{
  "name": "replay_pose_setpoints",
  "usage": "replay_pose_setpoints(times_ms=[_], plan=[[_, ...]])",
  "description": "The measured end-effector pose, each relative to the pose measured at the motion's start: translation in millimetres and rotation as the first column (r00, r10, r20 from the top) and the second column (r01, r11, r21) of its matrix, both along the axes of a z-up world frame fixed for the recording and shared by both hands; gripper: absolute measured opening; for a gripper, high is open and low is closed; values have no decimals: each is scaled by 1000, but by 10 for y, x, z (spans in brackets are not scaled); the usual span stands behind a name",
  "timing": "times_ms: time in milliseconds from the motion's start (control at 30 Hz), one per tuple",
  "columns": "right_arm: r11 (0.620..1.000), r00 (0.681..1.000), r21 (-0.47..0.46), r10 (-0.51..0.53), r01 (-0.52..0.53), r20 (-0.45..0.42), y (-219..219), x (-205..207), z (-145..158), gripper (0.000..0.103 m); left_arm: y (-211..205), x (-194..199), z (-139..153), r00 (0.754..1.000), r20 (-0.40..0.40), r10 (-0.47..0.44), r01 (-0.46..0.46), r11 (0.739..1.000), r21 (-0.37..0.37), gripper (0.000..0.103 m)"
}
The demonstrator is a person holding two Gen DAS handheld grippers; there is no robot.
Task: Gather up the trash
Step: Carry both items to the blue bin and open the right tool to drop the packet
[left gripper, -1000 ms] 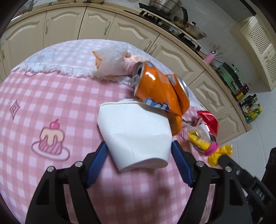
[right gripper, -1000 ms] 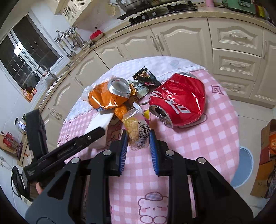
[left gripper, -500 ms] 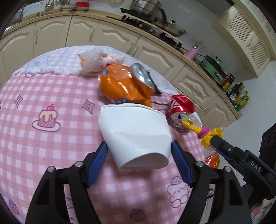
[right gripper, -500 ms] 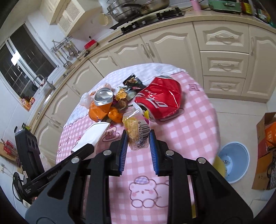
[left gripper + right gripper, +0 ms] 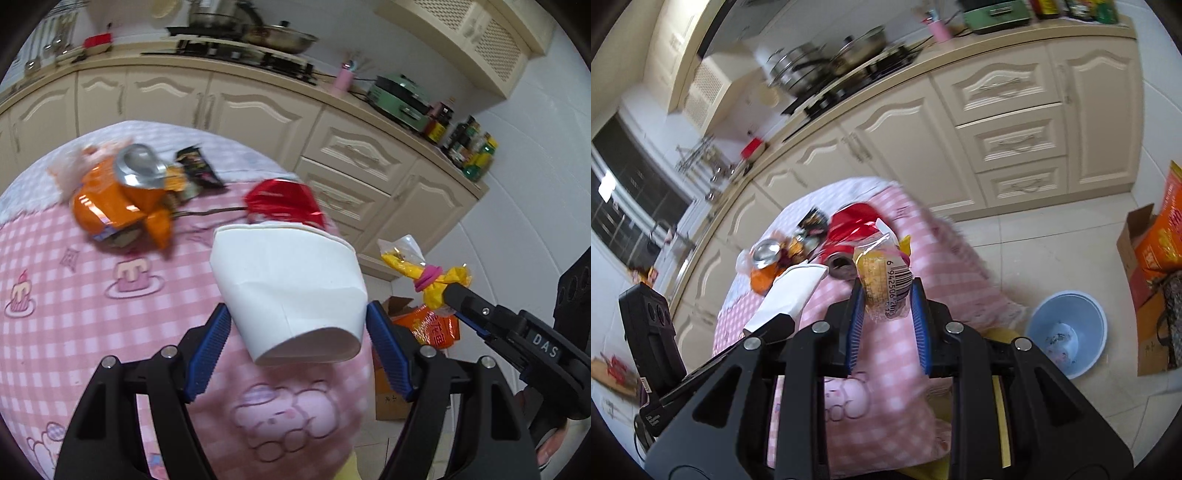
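Already both tools are loaded: the left tool [image 5: 297, 354] is clamped across a squashed white paper cup [image 5: 286, 288], and the right tool [image 5: 886, 323] pinches a clear snack packet [image 5: 884, 282] with a barcode. What matters next is the pale blue waste bin [image 5: 1067, 332] on the floor, low and to the right of the right tool, past the edge of the pink checked counter [image 5: 894, 373]. By my reading the right tool is nearer the bin, so its packet likely drops first.

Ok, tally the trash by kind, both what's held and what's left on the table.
Crushed cans: 2, orange can and red can
Paper cups: 1, white cup
Wrappers and bags: 3, yellow bag, black wrapper, clear bag
Total: 6
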State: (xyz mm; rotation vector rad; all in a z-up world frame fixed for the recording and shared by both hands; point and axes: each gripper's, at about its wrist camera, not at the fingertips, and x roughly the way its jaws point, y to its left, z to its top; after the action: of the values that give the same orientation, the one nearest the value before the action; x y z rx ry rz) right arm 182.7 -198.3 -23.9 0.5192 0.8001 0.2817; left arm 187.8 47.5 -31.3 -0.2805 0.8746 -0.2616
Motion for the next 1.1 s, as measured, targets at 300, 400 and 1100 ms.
replay_pose_setpoints(times_ms=[300, 400, 1100], plan=[[988, 988, 39, -147, 149, -49, -757, -88, -198, 25, -947, 135, -36, 984, -13, -176, 176, 983, 52, 73], [981, 980, 41, -189, 191, -64, -973, -137, -253, 25, -1264, 196, -132, 971, -42, -234, 236, 970, 60, 73], [923, 901, 69, -351, 379, -255, -2142, -136, -1035, 25, -2877, 616, -926, 912, -203, -356, 395, 894, 209, 75]])
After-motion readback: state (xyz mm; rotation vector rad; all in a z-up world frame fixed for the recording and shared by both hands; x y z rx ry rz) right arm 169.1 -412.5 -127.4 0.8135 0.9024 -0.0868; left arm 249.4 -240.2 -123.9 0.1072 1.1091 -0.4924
